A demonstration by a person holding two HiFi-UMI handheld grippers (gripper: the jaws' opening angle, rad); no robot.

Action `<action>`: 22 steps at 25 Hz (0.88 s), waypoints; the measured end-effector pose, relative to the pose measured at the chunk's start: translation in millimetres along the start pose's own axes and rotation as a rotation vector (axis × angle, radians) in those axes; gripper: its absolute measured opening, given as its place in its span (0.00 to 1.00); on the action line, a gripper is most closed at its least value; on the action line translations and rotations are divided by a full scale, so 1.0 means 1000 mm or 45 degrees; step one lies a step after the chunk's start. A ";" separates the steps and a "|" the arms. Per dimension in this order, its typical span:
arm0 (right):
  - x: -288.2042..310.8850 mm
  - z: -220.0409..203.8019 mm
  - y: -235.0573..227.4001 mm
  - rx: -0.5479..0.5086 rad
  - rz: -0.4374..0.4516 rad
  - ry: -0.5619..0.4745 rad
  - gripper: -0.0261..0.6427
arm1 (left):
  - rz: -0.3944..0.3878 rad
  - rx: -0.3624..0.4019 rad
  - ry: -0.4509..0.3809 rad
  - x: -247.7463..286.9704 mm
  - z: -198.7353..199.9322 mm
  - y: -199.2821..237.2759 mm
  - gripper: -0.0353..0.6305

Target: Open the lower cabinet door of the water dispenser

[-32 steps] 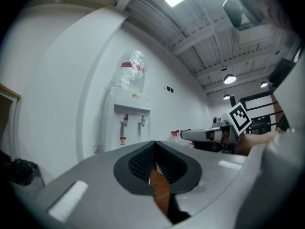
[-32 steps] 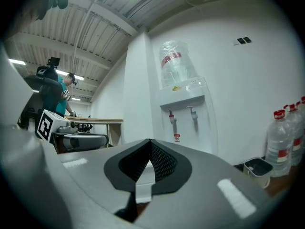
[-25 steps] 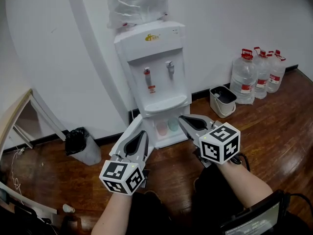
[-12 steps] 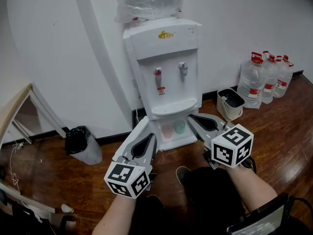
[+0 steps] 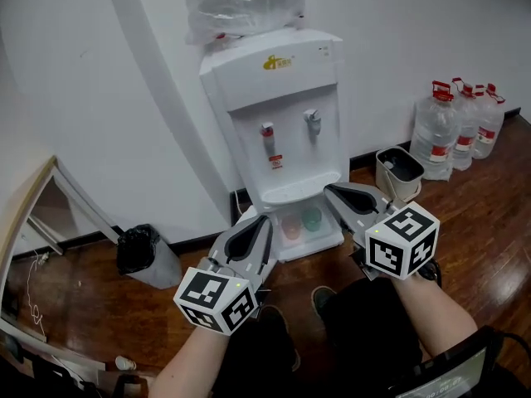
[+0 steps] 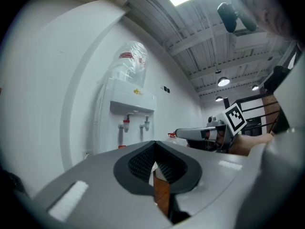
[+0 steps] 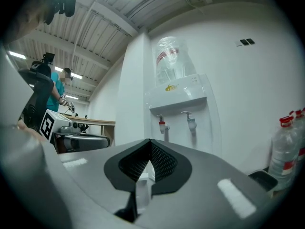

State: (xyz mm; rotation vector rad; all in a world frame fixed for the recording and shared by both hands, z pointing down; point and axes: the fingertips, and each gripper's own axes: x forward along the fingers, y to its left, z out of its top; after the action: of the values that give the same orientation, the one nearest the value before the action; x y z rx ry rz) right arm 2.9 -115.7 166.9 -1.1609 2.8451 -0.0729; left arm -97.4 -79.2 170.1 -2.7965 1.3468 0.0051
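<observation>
The left tool (image 5: 259, 222) and right tool (image 5: 333, 191) are both closed and empty, held short of the water dispenser (image 5: 286, 114) by the wall. This looks like the approach. Next, one tool must reach the lower cabinet (image 5: 300, 222) at its base and catch the door's edge.

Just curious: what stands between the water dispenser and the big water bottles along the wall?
A small white bin stands there; the head view shows it.

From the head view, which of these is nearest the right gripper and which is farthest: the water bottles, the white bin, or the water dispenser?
1. The water dispenser, straight ahead of the right gripper.
2. The white bin, on the floor to the gripper's right, by the wall.
3. The water bottles, farther right along the same wall.
</observation>
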 end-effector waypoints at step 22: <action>0.048 -0.011 -0.021 -0.023 -0.029 0.028 0.04 | -0.081 0.052 -0.014 0.030 -0.022 0.050 0.05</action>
State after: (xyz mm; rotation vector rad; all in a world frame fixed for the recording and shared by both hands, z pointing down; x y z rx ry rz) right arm -17.6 -164.2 177.2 -1.2036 2.8580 -0.0618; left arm -118.4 -134.6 189.6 -2.7999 1.2404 -0.0091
